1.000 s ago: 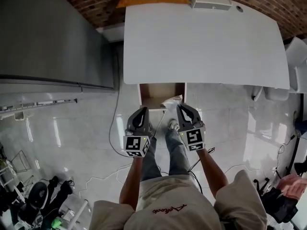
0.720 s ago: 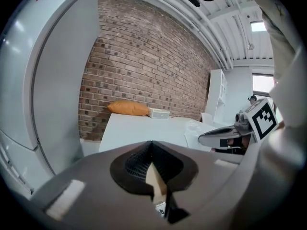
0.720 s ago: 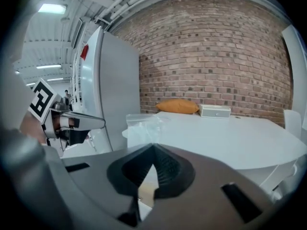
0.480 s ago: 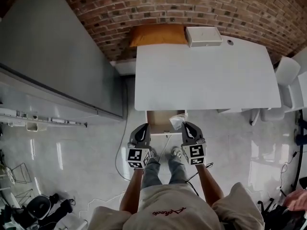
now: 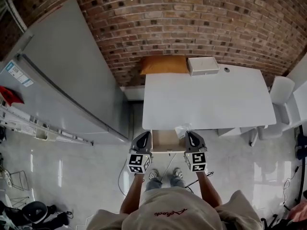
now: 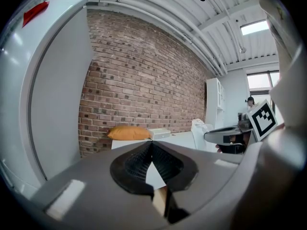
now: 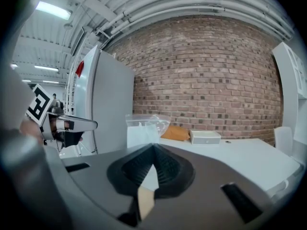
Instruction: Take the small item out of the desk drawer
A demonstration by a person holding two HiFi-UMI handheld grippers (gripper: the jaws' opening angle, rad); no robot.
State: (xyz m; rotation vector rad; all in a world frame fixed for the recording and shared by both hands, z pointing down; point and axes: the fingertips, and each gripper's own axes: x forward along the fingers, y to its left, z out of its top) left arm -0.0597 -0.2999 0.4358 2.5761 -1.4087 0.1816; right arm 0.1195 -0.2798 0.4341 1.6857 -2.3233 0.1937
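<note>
Clear plastic bag [image 7: 145,126] with white contents is pinched between the closed tips of the right claw [image 7: 153,145], held over the right side of the open wooden drawer [image 5: 165,142] beneath the white surface [image 5: 206,99]. Left claw [image 6: 152,142] is closed on nothing.

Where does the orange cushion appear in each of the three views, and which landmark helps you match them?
Head view: orange cushion at top centre, against the brick wall at the desk's far edge.
Left gripper view: left of centre, just above the shut jaws.
Right gripper view: near centre, right of the clear bag held in the jaws.
Shared landmark: the white box beside it.
</note>
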